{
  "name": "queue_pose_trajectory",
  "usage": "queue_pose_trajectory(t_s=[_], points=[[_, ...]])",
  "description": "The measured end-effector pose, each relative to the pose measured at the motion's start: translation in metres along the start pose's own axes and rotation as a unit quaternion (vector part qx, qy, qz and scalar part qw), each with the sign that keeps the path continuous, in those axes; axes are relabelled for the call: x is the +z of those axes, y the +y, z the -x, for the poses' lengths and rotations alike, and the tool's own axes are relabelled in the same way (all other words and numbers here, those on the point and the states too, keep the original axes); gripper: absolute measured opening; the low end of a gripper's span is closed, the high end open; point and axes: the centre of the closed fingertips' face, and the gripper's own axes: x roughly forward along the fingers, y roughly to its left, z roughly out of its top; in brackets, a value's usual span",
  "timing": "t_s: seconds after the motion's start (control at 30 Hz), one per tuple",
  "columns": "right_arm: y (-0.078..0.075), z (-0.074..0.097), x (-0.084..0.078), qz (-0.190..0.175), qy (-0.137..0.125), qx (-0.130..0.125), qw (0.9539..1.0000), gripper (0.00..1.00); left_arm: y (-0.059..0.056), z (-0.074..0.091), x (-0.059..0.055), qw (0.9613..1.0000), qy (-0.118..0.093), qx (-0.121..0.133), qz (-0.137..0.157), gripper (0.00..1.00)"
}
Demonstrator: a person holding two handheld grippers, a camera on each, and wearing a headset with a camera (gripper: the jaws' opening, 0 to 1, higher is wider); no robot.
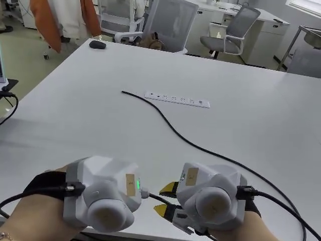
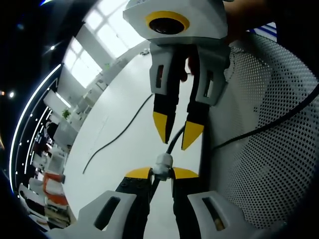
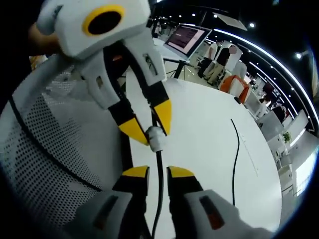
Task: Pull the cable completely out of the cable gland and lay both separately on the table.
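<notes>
A small white cable gland (image 2: 162, 164) sits between the yellow tips of my left gripper (image 2: 162, 173), which is shut on it. The black cable (image 1: 175, 133) runs out of the gland and on across the white table (image 1: 75, 115). My right gripper (image 3: 158, 172) faces the left one, tip to tip, over the table's near edge. Its jaws straddle the cable (image 3: 159, 189) just behind the gland (image 3: 155, 137) with a narrow gap on each side. In the head view the left gripper (image 1: 143, 193) and right gripper (image 1: 165, 199) meet low in the middle.
A white power strip (image 1: 178, 99) lies mid-table beside the cable's far end. A dark computer mouse (image 1: 97, 44) rests at the far left corner. Office chairs (image 1: 173, 22) stand beyond the far edge. A second black lead (image 1: 10, 108) hangs at the left edge.
</notes>
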Motion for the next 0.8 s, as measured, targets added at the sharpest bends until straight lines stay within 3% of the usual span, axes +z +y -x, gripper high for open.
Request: queue_pose_trajectory(t_s=[0.13, 0.23, 0.57, 0.63, 0.73, 0.8], points=[[0.0, -0.001, -0.001, 0.003, 0.004, 0.001, 1.0, 0.1, 0.001, -0.002, 0.001, 1.0, -0.004, 0.001, -0.004, 0.17], [-0.002, 0.0, -0.004, 0.004, 0.012, -0.005, 0.9999, 0.03, 0.001, 0.0, -0.002, 1.0, 0.004, 0.0, -0.003, 0.17], [-0.004, 0.0, -0.009, -0.003, 0.022, -0.008, 0.9997, 0.02, 0.001, 0.001, 0.0, 1.0, 0.001, 0.002, -0.003, 0.17], [-0.007, 0.001, -0.014, 0.005, 0.039, -0.017, 0.9991, 0.02, 0.003, 0.002, 0.0, 1.0, 0.001, 0.007, -0.002, 0.17], [-0.009, 0.001, -0.015, -0.009, 0.038, -0.02, 0.999, 0.02, 0.004, 0.004, 0.0, 0.9999, 0.001, 0.009, 0.005, 0.17], [-0.013, 0.002, -0.024, -0.01, 0.059, -0.029, 0.9978, 0.02, 0.006, 0.006, 0.0, 0.9999, 0.003, 0.015, 0.004, 0.17]])
